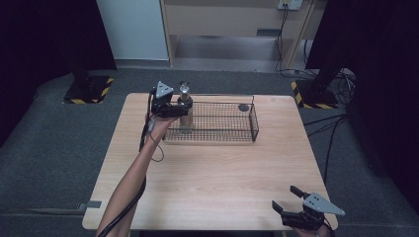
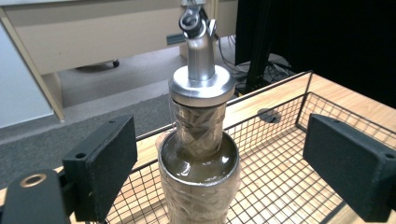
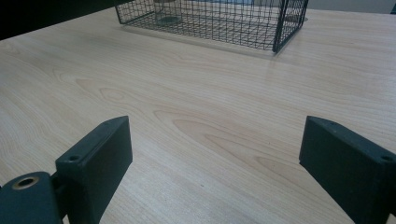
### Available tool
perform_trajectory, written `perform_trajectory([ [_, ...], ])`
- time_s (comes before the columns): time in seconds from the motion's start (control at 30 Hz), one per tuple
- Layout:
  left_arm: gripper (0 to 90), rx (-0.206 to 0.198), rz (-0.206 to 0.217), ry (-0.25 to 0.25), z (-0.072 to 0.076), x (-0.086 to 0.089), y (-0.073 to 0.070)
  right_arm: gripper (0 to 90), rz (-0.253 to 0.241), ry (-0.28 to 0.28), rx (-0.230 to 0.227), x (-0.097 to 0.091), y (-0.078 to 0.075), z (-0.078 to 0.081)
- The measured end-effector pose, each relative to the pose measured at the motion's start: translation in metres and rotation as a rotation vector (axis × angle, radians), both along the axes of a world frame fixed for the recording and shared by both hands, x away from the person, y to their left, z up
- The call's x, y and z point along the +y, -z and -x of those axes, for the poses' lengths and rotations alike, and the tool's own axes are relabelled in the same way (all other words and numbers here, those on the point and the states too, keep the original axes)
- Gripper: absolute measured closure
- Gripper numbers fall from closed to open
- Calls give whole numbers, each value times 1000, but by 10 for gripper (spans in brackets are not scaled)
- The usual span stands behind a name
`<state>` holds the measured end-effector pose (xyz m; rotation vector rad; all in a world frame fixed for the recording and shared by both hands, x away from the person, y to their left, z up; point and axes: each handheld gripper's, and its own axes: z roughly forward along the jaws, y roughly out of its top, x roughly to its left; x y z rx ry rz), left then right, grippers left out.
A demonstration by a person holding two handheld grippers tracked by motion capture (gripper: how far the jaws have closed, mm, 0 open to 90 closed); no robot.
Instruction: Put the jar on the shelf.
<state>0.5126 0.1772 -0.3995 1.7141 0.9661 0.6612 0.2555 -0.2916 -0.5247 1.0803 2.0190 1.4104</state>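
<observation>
From the high view, your left gripper [image 1: 174, 109] sits at the near-left end of the wire basket [image 1: 253, 121], level with the oil bottle [image 1: 186, 111] that stands upright inside it, so the bottle looks delivered rather than carried. Your right gripper [image 1: 288, 199] waits at the near-right corner of the wooden surface [image 1: 217, 168], spread wide with nothing in it, well apart from the basket. In the left gripper view the jaws stand wide either side of the bottle [image 2: 200, 158] without pressing it, its metal pourer [image 2: 198, 42] pointing up; grey floor and a pale cabinet lie beyond. In the right gripper view bare wood grain runs to the basket [image 3: 280, 28], far off.
</observation>
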Motion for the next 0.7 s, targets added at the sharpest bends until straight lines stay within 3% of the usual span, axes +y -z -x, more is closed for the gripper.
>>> perform_trajectory([
  [0.7,43,-15,26,60,43,27,-25,95,2,0,3,1,0,0],
])
